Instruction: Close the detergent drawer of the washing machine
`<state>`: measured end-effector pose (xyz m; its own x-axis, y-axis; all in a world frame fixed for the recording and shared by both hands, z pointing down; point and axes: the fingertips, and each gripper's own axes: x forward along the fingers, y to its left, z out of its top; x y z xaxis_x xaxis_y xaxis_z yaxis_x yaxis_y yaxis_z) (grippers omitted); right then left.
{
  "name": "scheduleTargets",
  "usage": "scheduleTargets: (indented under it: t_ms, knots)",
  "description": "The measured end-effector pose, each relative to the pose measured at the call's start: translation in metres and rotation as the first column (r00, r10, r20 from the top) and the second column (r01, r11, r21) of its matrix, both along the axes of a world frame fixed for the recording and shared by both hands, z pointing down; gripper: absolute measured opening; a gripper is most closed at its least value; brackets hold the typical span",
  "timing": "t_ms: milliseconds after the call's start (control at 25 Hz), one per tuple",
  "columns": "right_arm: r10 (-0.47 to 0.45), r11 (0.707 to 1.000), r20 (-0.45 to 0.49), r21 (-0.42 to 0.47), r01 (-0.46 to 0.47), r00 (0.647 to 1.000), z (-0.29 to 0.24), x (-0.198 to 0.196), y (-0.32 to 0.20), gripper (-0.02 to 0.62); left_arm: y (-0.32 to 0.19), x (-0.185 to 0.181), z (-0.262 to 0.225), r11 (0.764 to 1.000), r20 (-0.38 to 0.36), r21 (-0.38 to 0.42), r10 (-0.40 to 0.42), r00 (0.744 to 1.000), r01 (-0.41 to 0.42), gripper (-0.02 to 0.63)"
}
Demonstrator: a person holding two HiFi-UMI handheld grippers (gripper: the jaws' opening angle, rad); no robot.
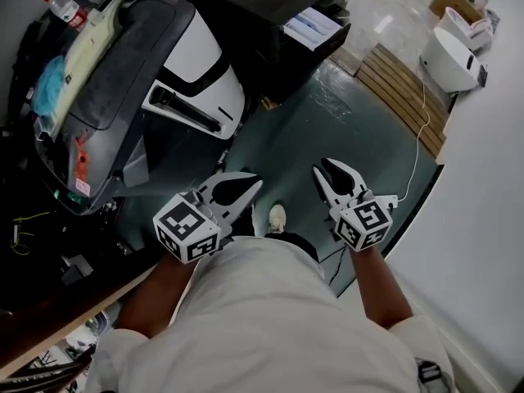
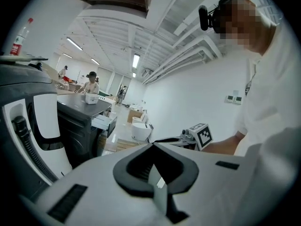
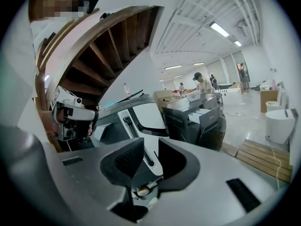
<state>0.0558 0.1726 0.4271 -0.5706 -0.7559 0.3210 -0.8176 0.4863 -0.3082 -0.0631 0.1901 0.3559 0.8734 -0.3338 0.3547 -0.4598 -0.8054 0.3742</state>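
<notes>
The person holds both grippers low, close to the body, above the dark green floor. The left gripper has its fingers shut tip to tip, with nothing between them. The right gripper has its fingers a little apart, and they hold nothing too. The dark washing machine stands farther ahead, well away from both grippers. Its detergent drawer sticks out of the front, pulled open. A big machine with a white panel is on the left. A water bottle rests on top of that side. One shoe shows between the grippers.
</notes>
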Motion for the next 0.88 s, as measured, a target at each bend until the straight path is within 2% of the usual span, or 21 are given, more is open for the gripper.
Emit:
scheduleTargets:
  t_ms: [360, 640, 880]
  knots:
    - [0.048, 0.999, -0.107, 0.004, -0.048, 0.993, 0.007, -0.012, -0.086, 0.077, -0.091, -0.017, -0.007, 0.997, -0.058, 0.041, 0.067, 0.996, -0.064, -0.006]
    - [0.133, 0.991, -0.175, 0.002, -0.135, 0.976, 0.011, -0.007, -0.152, 0.077, -0.156, -0.036, -0.017, 0.993, -0.119, 0.020, 0.117, 0.986, -0.115, -0.006]
    - [0.152, 0.988, -0.238, 0.008, -0.155, 0.959, 0.022, 0.008, -0.200, 0.077, -0.192, -0.028, -0.022, 0.983, -0.083, 0.094, 0.166, 0.983, -0.158, -0.006]
